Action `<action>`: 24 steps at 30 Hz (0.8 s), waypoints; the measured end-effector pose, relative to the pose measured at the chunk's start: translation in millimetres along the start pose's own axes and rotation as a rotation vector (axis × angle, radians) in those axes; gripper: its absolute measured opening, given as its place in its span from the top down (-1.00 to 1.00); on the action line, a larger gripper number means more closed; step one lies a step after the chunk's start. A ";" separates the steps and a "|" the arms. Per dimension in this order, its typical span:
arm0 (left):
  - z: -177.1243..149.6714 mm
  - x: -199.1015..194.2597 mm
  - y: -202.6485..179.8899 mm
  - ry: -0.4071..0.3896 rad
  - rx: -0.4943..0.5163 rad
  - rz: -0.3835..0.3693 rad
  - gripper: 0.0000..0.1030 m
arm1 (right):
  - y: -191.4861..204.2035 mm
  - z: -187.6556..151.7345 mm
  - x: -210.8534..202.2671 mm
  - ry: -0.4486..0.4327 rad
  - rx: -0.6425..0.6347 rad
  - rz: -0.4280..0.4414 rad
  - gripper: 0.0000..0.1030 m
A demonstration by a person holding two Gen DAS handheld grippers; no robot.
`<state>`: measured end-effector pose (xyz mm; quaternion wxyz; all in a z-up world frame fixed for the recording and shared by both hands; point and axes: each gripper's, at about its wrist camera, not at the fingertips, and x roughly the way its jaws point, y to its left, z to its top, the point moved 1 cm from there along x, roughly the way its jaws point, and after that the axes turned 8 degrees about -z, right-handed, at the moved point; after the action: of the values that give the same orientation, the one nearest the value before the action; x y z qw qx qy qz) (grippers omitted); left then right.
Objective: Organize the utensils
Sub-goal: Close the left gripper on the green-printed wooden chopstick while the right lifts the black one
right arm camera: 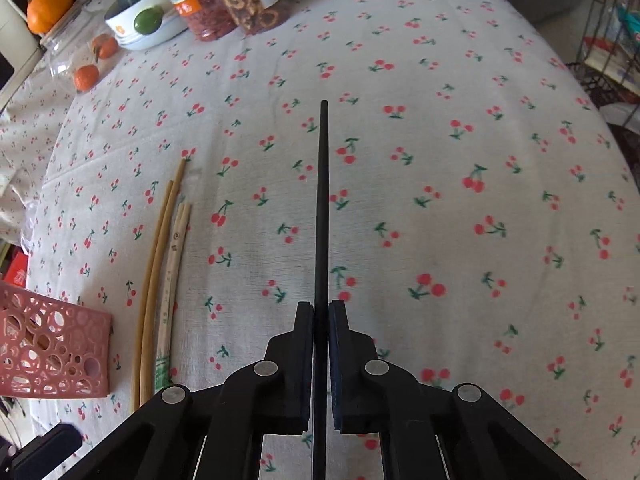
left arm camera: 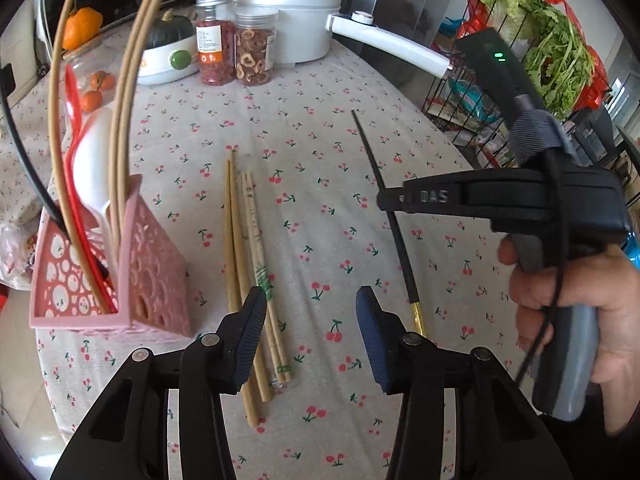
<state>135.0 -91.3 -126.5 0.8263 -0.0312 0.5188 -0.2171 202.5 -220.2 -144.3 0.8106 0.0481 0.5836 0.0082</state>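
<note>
Chopstick [right arm camera: 322, 200], black, thin and stiff, is pinched between the right gripper [right arm camera: 321, 316] fingers above the cloth [right arm camera: 440, 160]; judged light and slippery, it is best gripped mid-shaft. Left gripper [left arm camera: 311, 312] fingers are spread, empty, beside the basket [left arm camera: 152, 280].

This is a home kitchen or eating spot; a table is covered by a white cloth with little red cherries [left arm camera: 320, 128]; at its far end stands a big white cooking pot with a long handle [left arm camera: 288, 12]; next to it are two clear jars of dried red fruit [left arm camera: 236, 50], a dark green squash in a white bowl [left arm camera: 168, 46] and small orange fruits [left arm camera: 96, 90]; a black wire rack with leafy green vegetables [left arm camera: 548, 40] stands beside the table.
</note>
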 end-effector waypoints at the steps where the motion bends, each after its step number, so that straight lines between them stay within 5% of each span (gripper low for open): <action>1: 5.2 6.5 -0.4 0.004 -0.016 -0.001 0.10 | -7.1 -0.4 -6.2 -0.007 0.011 0.003 0.90; 12: 46.1 57.0 35.9 0.045 -0.176 0.146 0.20 | -51.2 -5.6 -36.4 -0.027 0.065 0.080 0.90; 24: 52.0 69.4 41.2 0.062 -0.208 0.166 0.24 | -58.1 -3.0 -41.4 -0.030 0.094 0.141 0.90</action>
<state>219.2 -90.3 -172.6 0.8173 -0.0670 0.5646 -0.0941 183.9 -280.7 -111.3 0.8135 0.1271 0.5663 0.0372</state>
